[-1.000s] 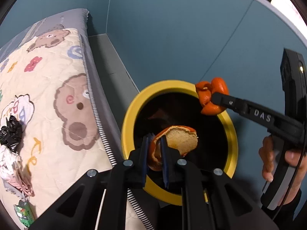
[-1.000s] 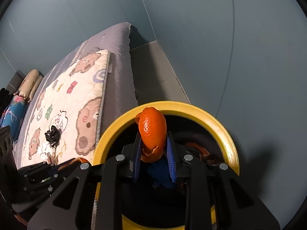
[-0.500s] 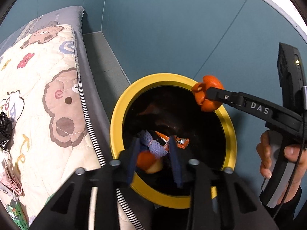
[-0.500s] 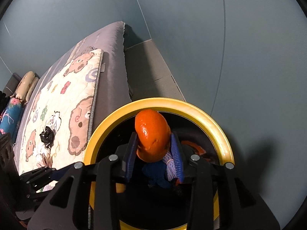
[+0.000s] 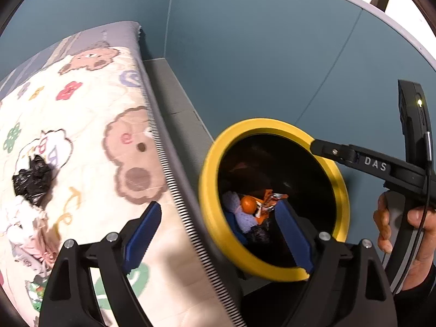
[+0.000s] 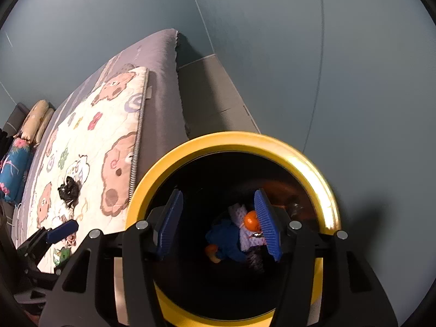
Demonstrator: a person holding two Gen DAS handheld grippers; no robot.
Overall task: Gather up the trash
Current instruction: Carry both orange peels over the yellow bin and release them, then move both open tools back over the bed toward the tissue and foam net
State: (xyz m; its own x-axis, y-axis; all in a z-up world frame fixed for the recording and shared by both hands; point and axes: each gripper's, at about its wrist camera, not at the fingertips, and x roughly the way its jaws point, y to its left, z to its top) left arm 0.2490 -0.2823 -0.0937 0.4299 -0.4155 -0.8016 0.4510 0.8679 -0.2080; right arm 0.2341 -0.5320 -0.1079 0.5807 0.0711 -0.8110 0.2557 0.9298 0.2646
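Observation:
A black bin with a yellow rim (image 5: 211, 212) (image 6: 299, 160) stands beside the bed. Orange peel (image 5: 248, 203) (image 6: 251, 217) lies inside it among blue and lilac scraps and a wrapper. My left gripper (image 5: 218, 231) is open and empty, straddling the bin's near rim. My right gripper (image 6: 219, 220) is open and empty over the bin mouth; it also shows in the left wrist view (image 5: 324, 147). On the bed quilt lie a crumpled black bag (image 5: 32, 179) (image 6: 69, 190), white and pink scraps (image 5: 24, 231) and a green wrapper (image 5: 34, 291).
The bed with a bear-print quilt (image 5: 90, 125) (image 6: 109, 136) fills the left. A teal wall (image 5: 272, 54) runs behind the bin, with a grey floor strip (image 5: 177, 103) between bed and wall. Pillows (image 6: 30, 125) lie at the bed's far end.
Both grippers opened and dropped their orange peels into the bin. The left gripper has shifted left so it straddles the bin rim and the bed edge.

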